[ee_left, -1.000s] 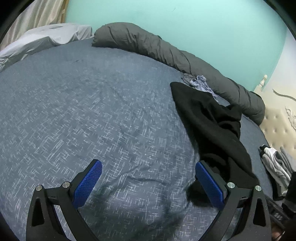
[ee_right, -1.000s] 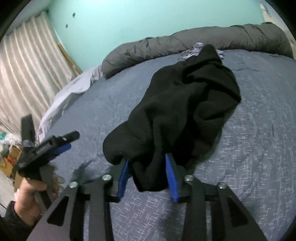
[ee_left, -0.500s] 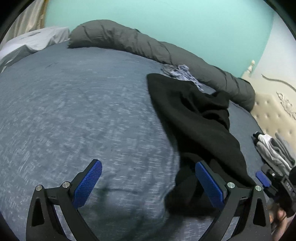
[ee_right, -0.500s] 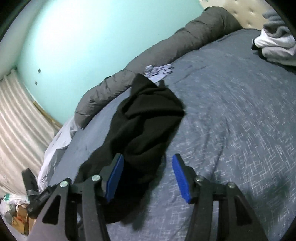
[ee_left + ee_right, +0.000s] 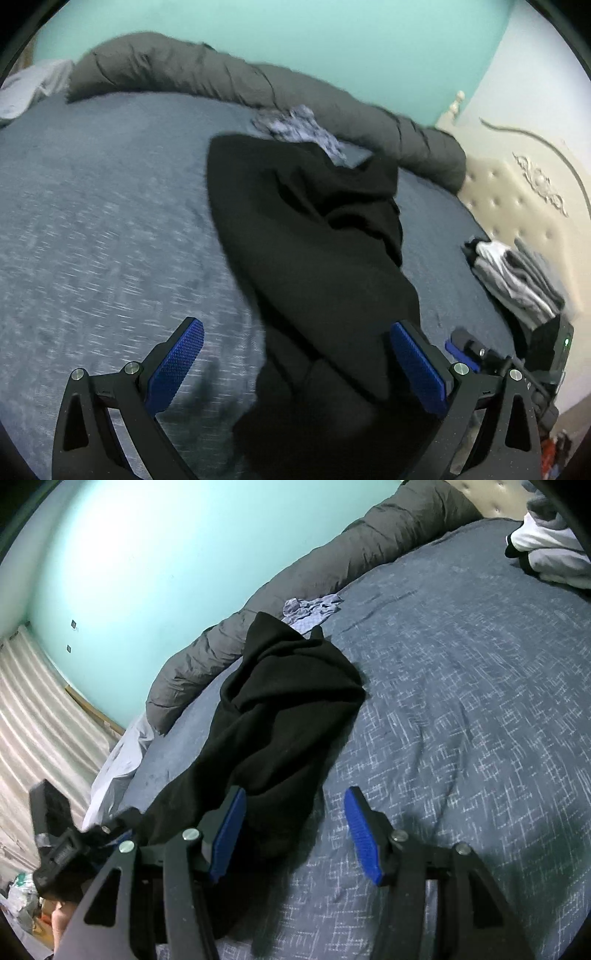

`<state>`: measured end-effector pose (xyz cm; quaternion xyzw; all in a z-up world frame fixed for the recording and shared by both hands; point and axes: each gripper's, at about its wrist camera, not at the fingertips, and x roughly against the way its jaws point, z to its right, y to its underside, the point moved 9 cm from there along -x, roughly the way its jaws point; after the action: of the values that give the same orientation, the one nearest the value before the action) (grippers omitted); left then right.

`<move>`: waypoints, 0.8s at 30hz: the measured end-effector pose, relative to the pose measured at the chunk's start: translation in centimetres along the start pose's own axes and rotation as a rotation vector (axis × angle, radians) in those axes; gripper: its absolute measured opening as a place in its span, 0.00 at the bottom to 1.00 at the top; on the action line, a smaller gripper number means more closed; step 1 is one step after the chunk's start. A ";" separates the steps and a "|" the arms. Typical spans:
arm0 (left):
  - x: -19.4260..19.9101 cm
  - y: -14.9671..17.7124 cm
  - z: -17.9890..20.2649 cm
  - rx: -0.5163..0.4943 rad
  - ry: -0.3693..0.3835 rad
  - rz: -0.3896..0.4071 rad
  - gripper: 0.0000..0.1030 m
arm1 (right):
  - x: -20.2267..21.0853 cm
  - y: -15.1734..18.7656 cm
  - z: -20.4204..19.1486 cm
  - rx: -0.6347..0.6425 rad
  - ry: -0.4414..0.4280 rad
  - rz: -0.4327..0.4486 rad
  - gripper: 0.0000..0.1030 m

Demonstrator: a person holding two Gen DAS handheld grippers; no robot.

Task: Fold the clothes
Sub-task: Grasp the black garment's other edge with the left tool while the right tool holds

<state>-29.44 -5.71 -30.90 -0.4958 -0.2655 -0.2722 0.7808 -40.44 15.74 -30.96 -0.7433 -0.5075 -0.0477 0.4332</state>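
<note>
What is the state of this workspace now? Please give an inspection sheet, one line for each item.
Surface: bed with a blue patterned cover.
Job's things: black garment, crumpled and unfolded, lying lengthwise on the bed.
Clutter: small patterned cloth beyond the garment; stack of grey and white clothes near the headboard.
Grippers: left gripper open over the garment's near end; right gripper open, its left pad against the garment.
Cables: nothing seen.
Surroundings: rolled grey duvet along the far edge, teal wall, curtain.
</note>
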 end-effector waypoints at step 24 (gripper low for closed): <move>-3.1 2.0 -0.7 0.029 0.068 -0.094 0.99 | -0.4 0.5 0.1 -0.020 0.001 -0.014 0.55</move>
<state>-30.19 -5.15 -34.55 -0.4618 -0.2658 -0.3211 0.7830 -40.29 15.43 -31.54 -0.7440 -0.5121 -0.0563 0.4255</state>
